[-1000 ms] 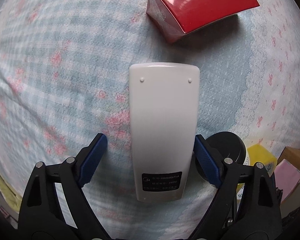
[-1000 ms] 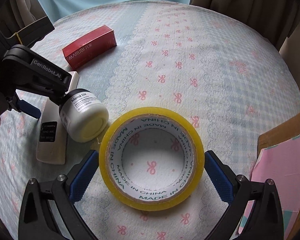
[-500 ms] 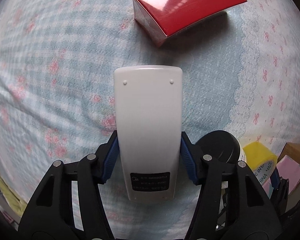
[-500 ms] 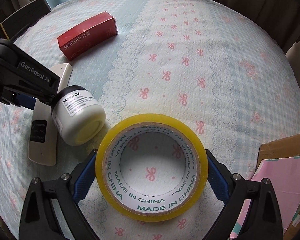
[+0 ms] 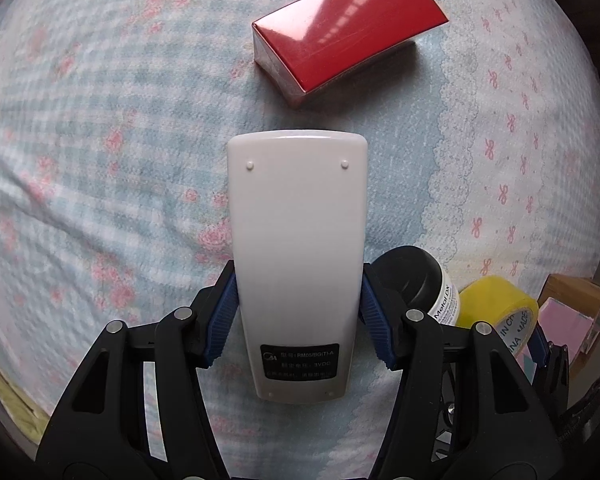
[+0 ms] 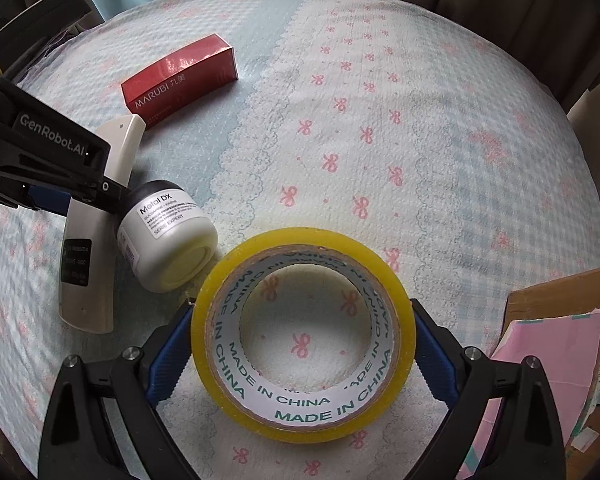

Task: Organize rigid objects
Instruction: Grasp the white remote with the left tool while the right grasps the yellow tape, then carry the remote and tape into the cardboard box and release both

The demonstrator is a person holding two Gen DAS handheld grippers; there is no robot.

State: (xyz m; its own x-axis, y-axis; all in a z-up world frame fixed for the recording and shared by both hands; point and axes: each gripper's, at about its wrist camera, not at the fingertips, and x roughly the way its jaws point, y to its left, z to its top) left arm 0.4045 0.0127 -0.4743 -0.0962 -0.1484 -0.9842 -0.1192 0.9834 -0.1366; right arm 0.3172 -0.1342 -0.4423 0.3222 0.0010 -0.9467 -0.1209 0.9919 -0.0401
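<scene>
My left gripper [image 5: 298, 320] is shut on a white remote control [image 5: 298, 256], lying face down, with both blue pads pressed on its sides. The remote also shows in the right wrist view [image 6: 96, 216], under the left gripper. My right gripper [image 6: 302, 344] is shut on a yellow tape roll [image 6: 300, 332] and holds it by its outer rim, tilted up off the tablecloth. The tape roll also shows in the left wrist view [image 5: 496, 312]. A red box [image 5: 348, 28] lies beyond the remote; it is marked MARUBI in the right wrist view [image 6: 180, 78].
A white jar with a black lid [image 6: 168, 236] lies on its side between remote and tape. The round table has a blue and pink cloth [image 6: 380, 120]. A cardboard box with pink contents [image 6: 556, 344] stands at the right edge. Curtains hang behind.
My left gripper closed on the remote; its pads went from apart to pressed on its sides. My right gripper closed on the tape roll and tipped it up.
</scene>
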